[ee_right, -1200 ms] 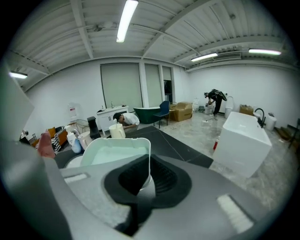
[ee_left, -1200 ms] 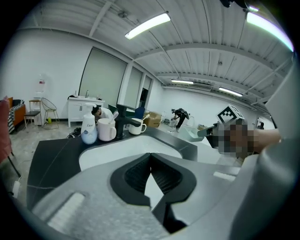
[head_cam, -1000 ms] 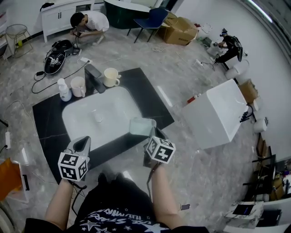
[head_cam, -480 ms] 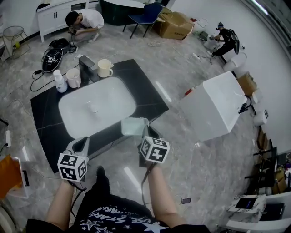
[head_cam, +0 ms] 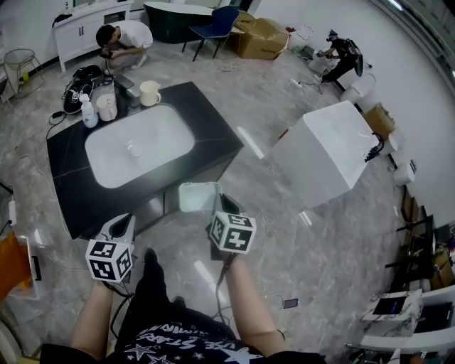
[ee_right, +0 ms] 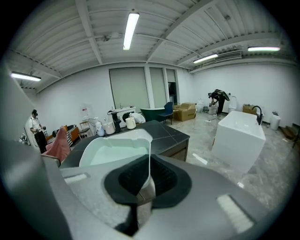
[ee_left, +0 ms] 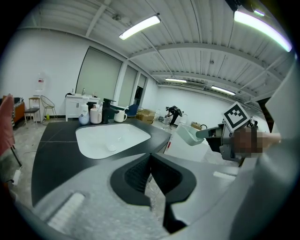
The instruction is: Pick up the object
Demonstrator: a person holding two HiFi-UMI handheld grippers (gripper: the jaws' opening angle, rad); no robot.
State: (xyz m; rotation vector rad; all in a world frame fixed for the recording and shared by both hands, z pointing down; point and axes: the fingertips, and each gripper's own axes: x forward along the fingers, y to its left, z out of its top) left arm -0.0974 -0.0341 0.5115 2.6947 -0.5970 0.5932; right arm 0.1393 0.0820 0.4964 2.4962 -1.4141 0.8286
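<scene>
Your right gripper pinches the pale green tub by its wall, with the tub lying ahead and left of it. Your left gripper is pressed together on nothing.

The container is looking pale mint inside and white at the rim. The left gripper and right gripper are showing grey bodies, black pads and black-and-white square markers. The counter is gleaming black around a white basin. The floor is showing grey marbling, the tub is glaring white, and the chair is standing out blue.
</scene>
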